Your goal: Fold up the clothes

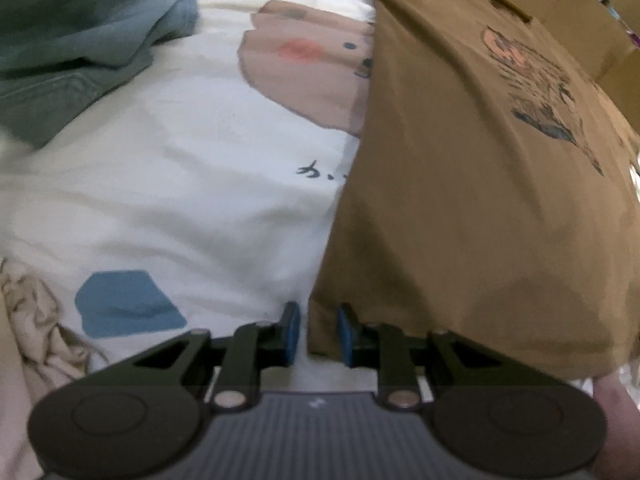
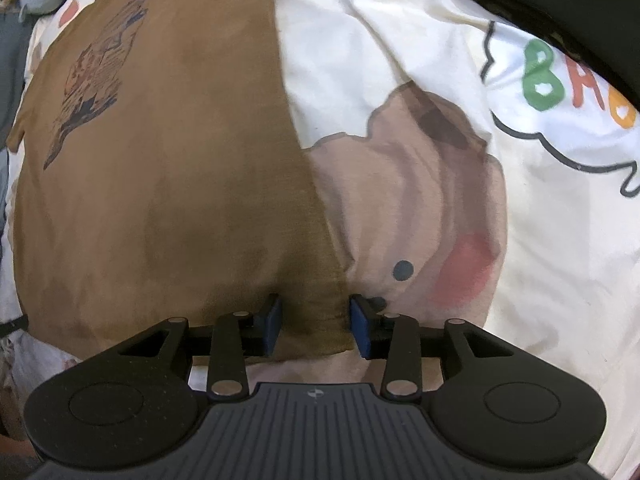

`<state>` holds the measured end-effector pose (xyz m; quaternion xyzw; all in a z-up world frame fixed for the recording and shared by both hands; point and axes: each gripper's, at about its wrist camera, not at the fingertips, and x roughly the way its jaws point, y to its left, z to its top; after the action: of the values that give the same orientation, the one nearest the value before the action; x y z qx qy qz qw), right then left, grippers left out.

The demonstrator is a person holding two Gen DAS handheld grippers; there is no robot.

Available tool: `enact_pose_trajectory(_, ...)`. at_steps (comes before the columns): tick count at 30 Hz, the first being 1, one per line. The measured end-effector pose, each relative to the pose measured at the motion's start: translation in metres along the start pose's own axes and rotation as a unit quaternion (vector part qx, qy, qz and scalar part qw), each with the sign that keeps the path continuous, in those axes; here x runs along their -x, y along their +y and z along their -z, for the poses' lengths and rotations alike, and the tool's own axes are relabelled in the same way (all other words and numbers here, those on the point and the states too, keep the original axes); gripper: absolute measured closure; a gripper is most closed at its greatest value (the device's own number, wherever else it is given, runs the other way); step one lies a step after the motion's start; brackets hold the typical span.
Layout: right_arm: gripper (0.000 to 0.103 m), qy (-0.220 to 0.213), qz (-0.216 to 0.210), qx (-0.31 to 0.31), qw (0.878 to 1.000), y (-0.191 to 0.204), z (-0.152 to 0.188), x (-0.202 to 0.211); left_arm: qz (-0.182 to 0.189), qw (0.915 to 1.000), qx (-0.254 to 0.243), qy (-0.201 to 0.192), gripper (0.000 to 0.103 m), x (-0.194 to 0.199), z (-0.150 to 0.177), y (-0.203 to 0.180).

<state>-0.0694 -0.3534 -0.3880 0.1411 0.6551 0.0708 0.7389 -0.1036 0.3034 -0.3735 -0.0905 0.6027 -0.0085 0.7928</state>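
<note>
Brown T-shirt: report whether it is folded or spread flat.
Spread flat. The brown T-shirt lies open on the printed bedsheet, its chest graphic fully showing, with no fold visible.

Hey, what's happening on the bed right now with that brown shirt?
A person is folding a brown printed T-shirt spread flat on a white cartoon-print bedsheet. The left claw and the right claw are each open at a bottom corner of the shirt, straddling its hem. Nothing is gripped yet. A grey-green garment lies aside.
</note>
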Motion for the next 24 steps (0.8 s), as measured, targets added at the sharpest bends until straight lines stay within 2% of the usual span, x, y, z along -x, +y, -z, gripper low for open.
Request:
enact_pose_trajectory(1, 0.071, 0.001, 0.002, 0.002, 1.000, 0.001, 0.000, 0.000, -0.004, 1.0000, -0.002, 0.001, 0.097, 0.000, 0.001, -0.002)
enact_pose_trajectory(2, 0.088, 0.002, 0.004, 0.005, 1.000, 0.001, 0.000, 0.000, -0.003, 1.0000, 0.005, 0.003, 0.098, 0.002, 0.001, -0.002)
enact_pose_trajectory(3, 0.096, 0.004, 0.005, 0.007, 1.000, 0.002, -0.001, 0.000, -0.002, 0.9999, 0.011, 0.005, 0.099, 0.004, 0.002, -0.002)
enact_pose_trajectory(7, 0.097, 0.004, 0.010, 0.013, 1.000, 0.002, 0.002, 0.006, -0.001, 0.9995, 0.030, 0.010, 0.099, 0.015, 0.005, -0.002)
enact_pose_trajectory(16, 0.098, 0.004, 0.020, 0.025, 0.999, 0.001, 0.008, 0.024, -0.011, 0.9991, 0.036, 0.017, 0.099, 0.041, 0.003, -0.010)
enact_pose_trajectory(24, 0.099, 0.015, 0.024, 0.033, 0.999, 0.014, 0.002, 0.016, -0.027, 0.9988, 0.027, 0.030, 0.099, 0.050, 0.008, -0.006)
